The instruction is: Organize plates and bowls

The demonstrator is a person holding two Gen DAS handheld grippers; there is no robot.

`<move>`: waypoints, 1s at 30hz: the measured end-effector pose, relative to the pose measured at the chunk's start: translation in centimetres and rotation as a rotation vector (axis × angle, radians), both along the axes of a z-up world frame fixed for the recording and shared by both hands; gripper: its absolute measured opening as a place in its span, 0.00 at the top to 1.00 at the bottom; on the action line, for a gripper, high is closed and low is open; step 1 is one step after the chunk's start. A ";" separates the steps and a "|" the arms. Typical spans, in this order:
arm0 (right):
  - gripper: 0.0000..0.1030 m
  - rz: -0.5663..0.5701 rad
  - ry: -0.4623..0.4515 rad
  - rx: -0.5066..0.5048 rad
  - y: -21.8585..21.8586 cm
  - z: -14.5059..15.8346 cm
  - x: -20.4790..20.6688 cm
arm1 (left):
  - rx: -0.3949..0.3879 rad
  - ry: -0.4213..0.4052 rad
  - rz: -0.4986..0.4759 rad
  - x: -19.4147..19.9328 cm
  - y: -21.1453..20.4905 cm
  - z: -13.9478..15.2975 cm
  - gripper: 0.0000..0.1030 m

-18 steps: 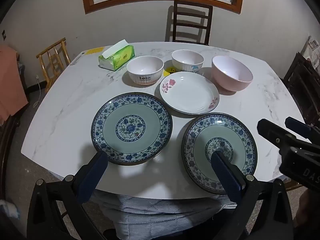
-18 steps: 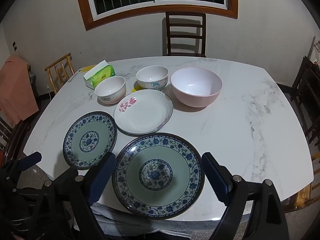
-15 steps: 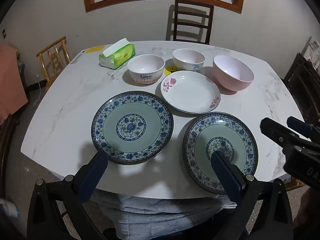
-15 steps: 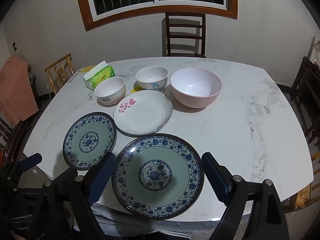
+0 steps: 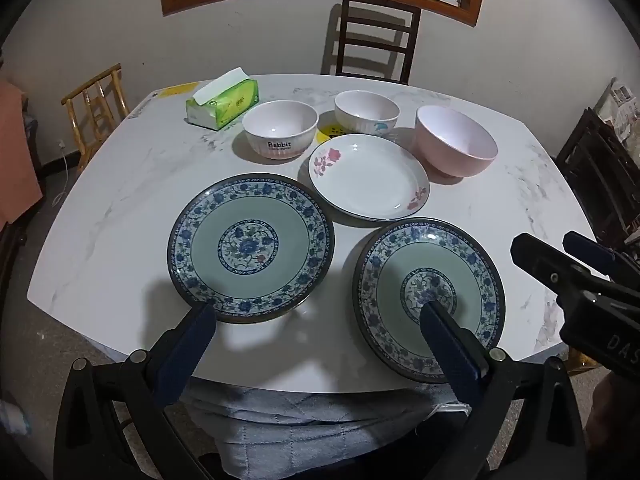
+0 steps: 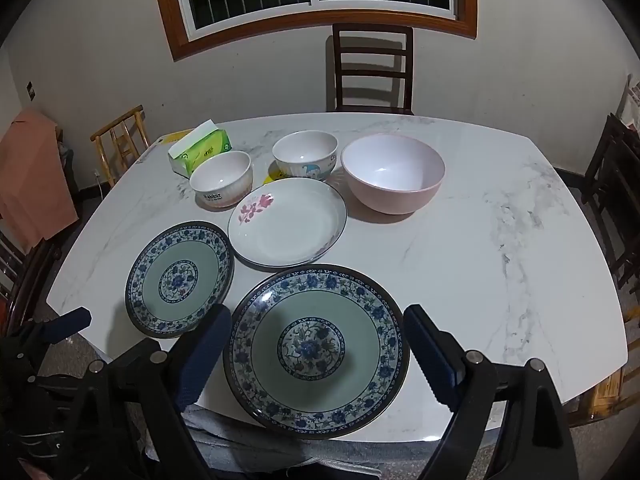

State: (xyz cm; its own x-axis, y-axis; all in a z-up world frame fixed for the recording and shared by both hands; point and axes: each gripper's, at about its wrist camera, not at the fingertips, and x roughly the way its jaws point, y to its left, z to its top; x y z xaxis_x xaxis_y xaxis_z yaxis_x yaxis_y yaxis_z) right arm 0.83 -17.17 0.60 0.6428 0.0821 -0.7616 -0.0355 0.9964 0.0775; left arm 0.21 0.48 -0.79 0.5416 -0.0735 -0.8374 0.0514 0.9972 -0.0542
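Hovering over the near edge of the marble table (image 5: 120,208), the left gripper (image 5: 316,332) is spread wide and holds nothing, one blue-patterned plate (image 5: 251,247) just ahead of it. Farther right lies a second blue-patterned plate (image 6: 316,346), framed by the wide-open, empty right gripper (image 6: 318,350). Behind them sits a white floral plate (image 6: 287,222), then a row of three: the Rabbit bowl (image 6: 221,178), a white ribbed bowl (image 6: 305,156) and a large pink bowl (image 6: 393,172).
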 end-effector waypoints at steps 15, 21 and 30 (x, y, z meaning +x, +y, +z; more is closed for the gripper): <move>0.13 0.008 0.005 0.002 0.7 -0.5 -0.2 | 0.033 0.001 0.031 0.1 0.1 -0.3 0.03; 0.13 0.009 0.007 0.005 0.7 -0.6 -0.1 | 0.031 0.006 0.036 0.1 0.4 -0.5 0.03; 0.13 0.010 0.011 0.012 0.8 -1.0 -0.1 | 0.033 0.009 0.035 0.0 0.5 -0.7 0.03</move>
